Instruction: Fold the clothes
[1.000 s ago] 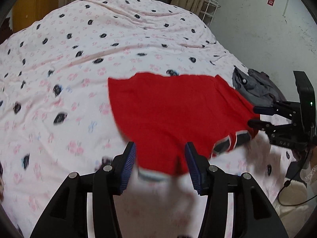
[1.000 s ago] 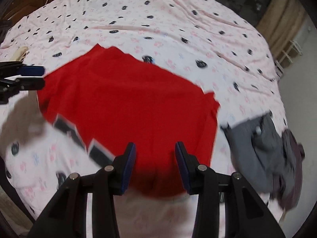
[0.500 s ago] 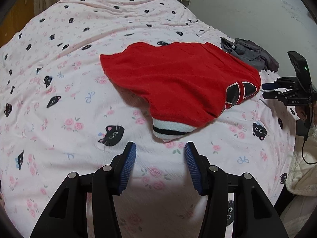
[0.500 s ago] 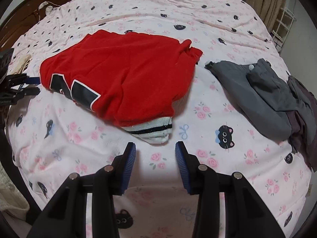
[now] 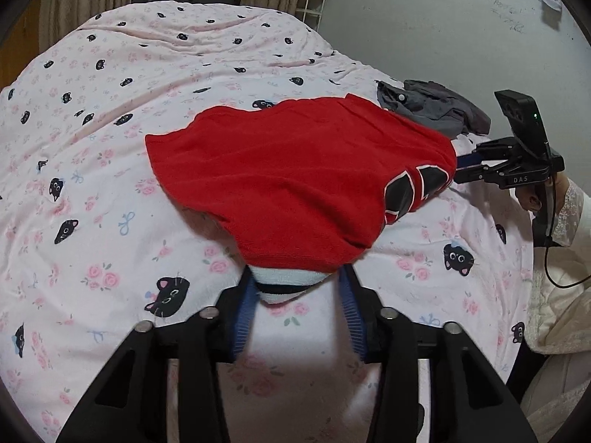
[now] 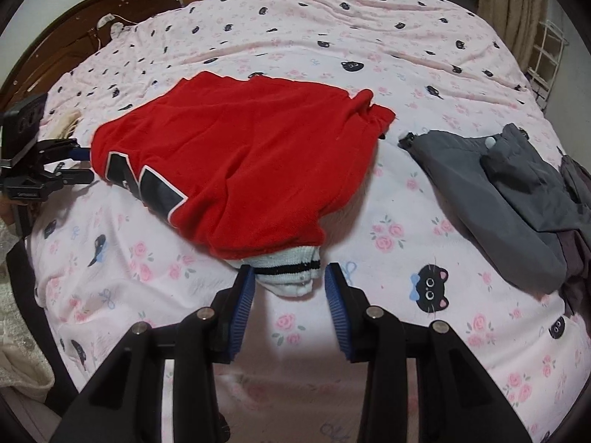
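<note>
A red sweater point(image 5: 295, 177) with a black and white patch lies folded in a heap on the pink cat-print bed point(image 5: 110, 147); it also shows in the right wrist view point(image 6: 236, 162). Its white cuff with a black stripe point(image 5: 284, 286) lies between the open jaws of my left gripper point(image 5: 297, 295). In the right wrist view a white striped cuff point(image 6: 291, 269) lies between the open jaws of my right gripper point(image 6: 290, 289). Neither gripper is closed on the cloth. Each gripper shows at the sweater's far side in the other's view: the right point(image 5: 461, 170) and the left point(image 6: 79, 166).
Grey clothes point(image 6: 517, 192) lie in a pile on the bed to the right of the sweater, also in the left wrist view point(image 5: 432, 110). A dark wooden headboard point(image 6: 74, 29) is at the far left. A white wall point(image 5: 443, 29) and a wire rack point(image 5: 314, 0) stand beyond the bed.
The sweater was dropped from mid-air onto the bed and settled in a heap. Both grippers then moved in, each with a white cuff between its open jaws.
</note>
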`<action>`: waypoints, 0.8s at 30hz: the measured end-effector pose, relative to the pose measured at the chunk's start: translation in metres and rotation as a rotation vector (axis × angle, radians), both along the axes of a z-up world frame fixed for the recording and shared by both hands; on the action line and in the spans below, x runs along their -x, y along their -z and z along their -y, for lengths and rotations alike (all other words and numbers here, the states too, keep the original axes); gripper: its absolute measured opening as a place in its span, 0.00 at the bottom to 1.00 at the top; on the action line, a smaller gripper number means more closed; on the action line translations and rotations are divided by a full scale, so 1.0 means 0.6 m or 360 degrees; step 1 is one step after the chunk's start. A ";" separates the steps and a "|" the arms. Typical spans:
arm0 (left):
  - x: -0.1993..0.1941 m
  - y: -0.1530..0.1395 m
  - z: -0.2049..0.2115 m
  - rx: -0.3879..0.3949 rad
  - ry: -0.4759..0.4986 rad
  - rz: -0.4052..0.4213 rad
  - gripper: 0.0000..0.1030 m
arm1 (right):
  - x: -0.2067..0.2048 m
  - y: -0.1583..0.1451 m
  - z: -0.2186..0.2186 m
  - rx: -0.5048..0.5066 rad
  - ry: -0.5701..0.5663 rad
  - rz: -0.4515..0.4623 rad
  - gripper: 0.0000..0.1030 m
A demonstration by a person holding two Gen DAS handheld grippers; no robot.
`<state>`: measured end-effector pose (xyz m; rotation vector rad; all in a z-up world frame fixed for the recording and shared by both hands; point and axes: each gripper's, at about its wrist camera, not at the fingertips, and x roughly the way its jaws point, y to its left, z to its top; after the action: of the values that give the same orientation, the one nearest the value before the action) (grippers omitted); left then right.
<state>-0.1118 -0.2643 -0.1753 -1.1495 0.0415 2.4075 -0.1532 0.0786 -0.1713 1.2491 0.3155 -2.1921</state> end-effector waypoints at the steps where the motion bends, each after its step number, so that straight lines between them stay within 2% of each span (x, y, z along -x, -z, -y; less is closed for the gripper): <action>1: 0.000 -0.001 0.002 -0.0010 -0.0002 0.0002 0.30 | 0.002 0.000 -0.001 0.0018 -0.0013 0.0023 0.33; 4: 0.000 -0.001 0.005 -0.0017 -0.0005 0.0020 0.24 | 0.004 -0.003 -0.006 0.0039 -0.0016 0.0033 0.29; 10: 0.004 0.001 0.007 -0.0021 -0.0020 0.0037 0.18 | 0.013 -0.006 -0.017 0.0092 -0.0027 0.0080 0.21; 14: 0.004 0.003 0.007 -0.0018 -0.0020 0.0040 0.17 | 0.015 -0.001 -0.020 0.0079 -0.0044 0.0081 0.23; 18: 0.004 0.003 0.005 0.0009 -0.0020 0.0031 0.17 | 0.018 0.002 -0.019 0.0055 -0.0070 0.0069 0.32; 24: 0.004 0.005 0.008 0.0035 -0.0046 0.0027 0.20 | 0.024 0.004 -0.016 0.0065 -0.0095 0.0065 0.33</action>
<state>-0.1145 -0.2690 -0.1780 -1.1877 0.0461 2.4277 -0.1674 0.0885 -0.1735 1.2450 0.2864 -2.1094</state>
